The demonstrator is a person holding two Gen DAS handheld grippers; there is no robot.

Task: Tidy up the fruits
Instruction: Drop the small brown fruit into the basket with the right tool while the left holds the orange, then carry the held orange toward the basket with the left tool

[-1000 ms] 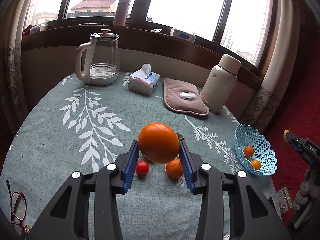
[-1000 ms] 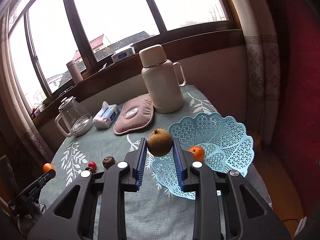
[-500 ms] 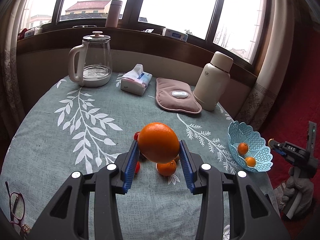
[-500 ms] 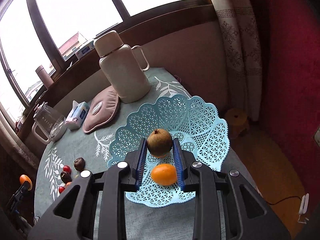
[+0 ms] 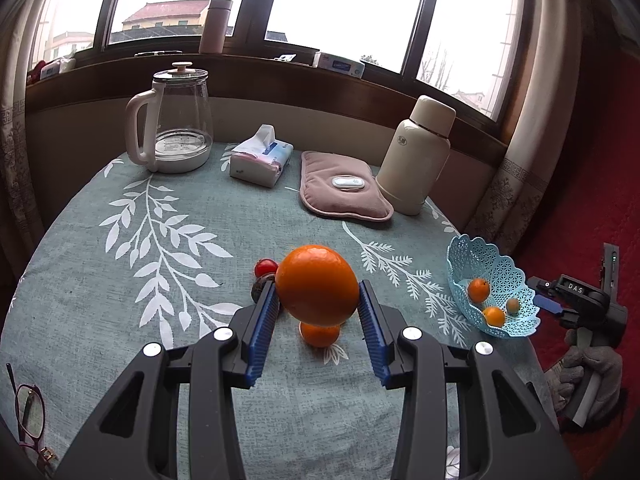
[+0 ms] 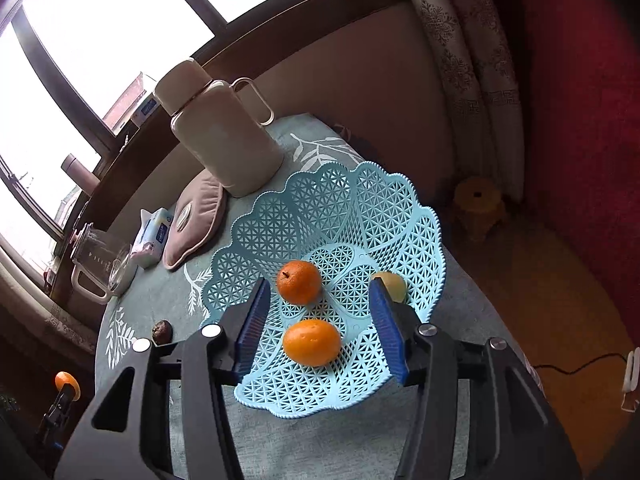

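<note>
The right gripper (image 6: 318,322) has just been opening; its jaws stand apart over the blue basket (image 6: 396,204) with nothing pressed between them, and the brownish-yellow fruit (image 6: 394,285) lies in the basket just beside the right finger. Two small oranges (image 6: 299,282) lie there too, the nearer one with its long axis across the view. The left gripper (image 5: 318,318) clamps a large orange (image 5: 317,284) above the table (image 5: 100,280).

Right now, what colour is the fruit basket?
Light blue lattice basket, clearest in the right wrist view.
</note>
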